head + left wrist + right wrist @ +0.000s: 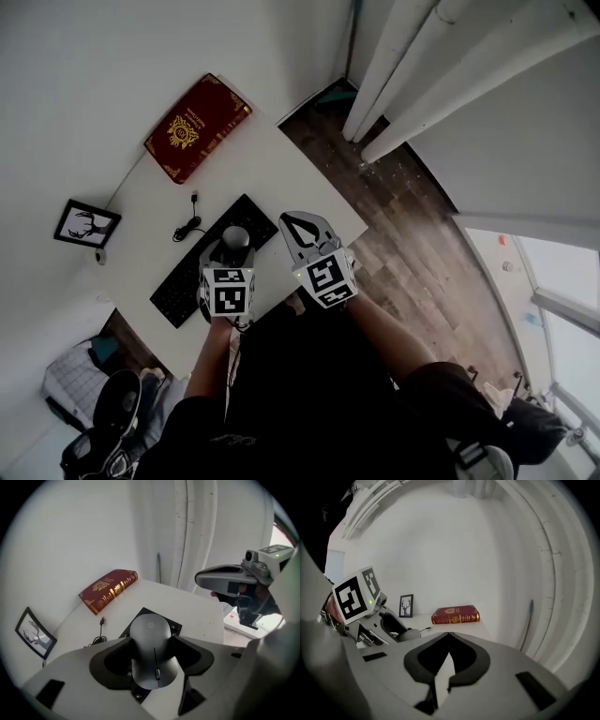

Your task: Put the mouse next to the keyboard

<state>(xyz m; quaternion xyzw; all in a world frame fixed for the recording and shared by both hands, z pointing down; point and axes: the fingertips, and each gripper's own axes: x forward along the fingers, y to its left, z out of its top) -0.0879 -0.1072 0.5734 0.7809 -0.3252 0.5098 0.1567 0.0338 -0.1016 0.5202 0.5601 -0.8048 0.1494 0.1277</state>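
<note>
A grey mouse (151,653) sits clamped between the jaws of my left gripper (152,651), which is shut on its sides. In the head view the mouse (234,237) hangs above the right end of the black keyboard (192,277) on the white table (291,178), with the left gripper (232,244) around it. Part of the keyboard (174,627) shows under the mouse. My right gripper (293,219) hovers just right of the keyboard, shut with nothing in it; its jaw tips (449,633) touch.
A red book (198,127) lies at the table's far end. A framed deer picture (86,224) stands at the left, and a black cable (190,223) lies beside the keyboard. Wooden floor (412,244) lies past the table's right edge.
</note>
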